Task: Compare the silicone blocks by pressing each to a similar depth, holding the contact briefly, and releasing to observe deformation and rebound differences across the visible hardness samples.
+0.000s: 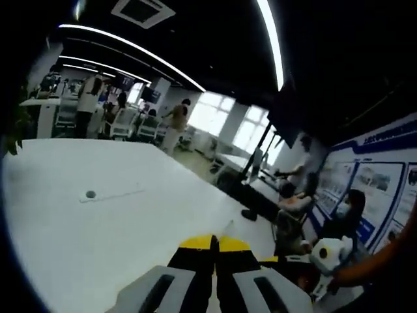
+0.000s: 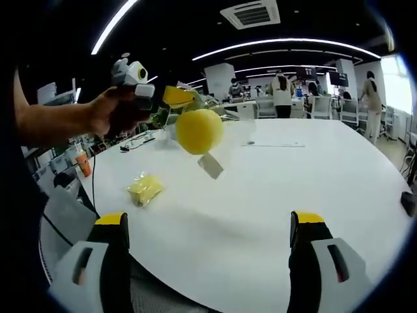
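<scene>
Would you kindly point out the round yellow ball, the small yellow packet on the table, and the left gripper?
Round yellow ball [image 2: 199, 131], right gripper view, its middle.
Small yellow packet [image 2: 144, 189], right gripper view, its centre.
Left gripper [image 2: 177, 96], right gripper view, its yellow tips.

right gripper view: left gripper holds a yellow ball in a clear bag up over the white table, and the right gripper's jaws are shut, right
Not quite. In the right gripper view the right gripper has its jaws wide apart, open with nothing between them. The rest stands: the left gripper holds the bagged yellow ball above the white table.

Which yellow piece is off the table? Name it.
The round yellow ball, held up by the left gripper in its clear bag. The smaller bagged yellow block lies flat on the white table.
</scene>
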